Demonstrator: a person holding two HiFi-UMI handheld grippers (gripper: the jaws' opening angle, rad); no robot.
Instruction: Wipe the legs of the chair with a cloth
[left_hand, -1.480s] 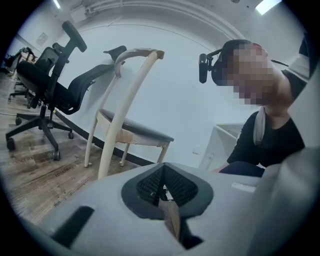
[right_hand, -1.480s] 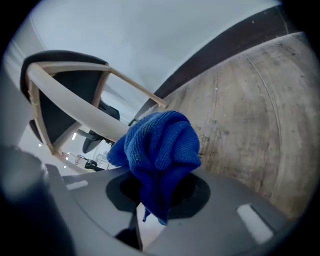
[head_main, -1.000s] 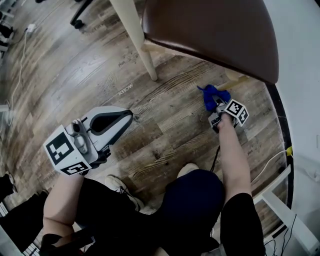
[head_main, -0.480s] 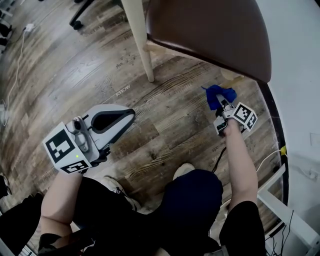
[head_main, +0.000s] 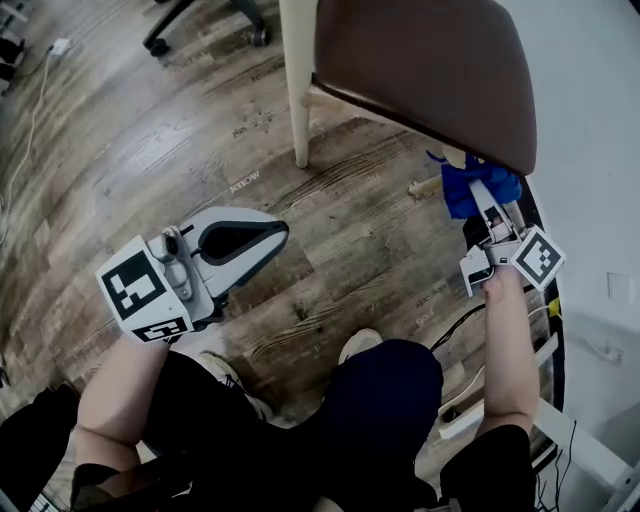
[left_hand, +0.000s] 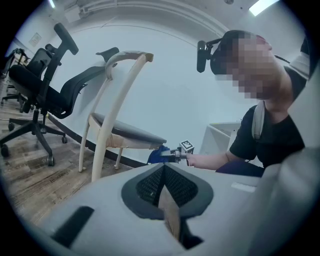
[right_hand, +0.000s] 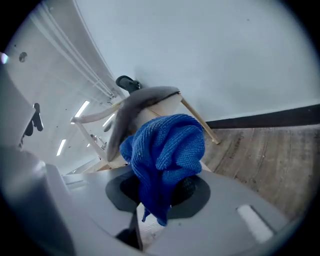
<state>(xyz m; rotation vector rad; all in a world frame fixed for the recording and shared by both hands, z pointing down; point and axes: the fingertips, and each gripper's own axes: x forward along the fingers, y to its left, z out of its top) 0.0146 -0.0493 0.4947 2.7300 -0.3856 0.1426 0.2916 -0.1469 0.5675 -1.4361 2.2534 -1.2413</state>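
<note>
Task progress, as judged: wiping appeared to be under way at one leg only, and no leg could be confirmed as finished.

The cloth, blue and bunched, was clamped in the jaws of the right gripper. The right gripper view showed it gripped between the two jaws, with folds standing up above them and one end hanging below. It was held low beside the wall, just under the near right edge of the seat of the chair. A short pale piece of leg showed just above the cloth. The seat hid the meeting point, so contact between cloth and leg could not be confirmed.

The long pale front leg stood on the wooden floor, well apart from the cloth, with nothing touching it. In the left gripper view three legs were in sight; none showed a mark that would tell a wiped surface from an unwiped one. In my judgement these legs are outstanding.

The left gripper was held over the floor, well apart from the chair. Its jaws were together, with nothing between them. It took no part in the work.

A black office chair stood behind and was not concerned in the task.

Containers: none appeared in any view, so there were no contents to record.
</note>
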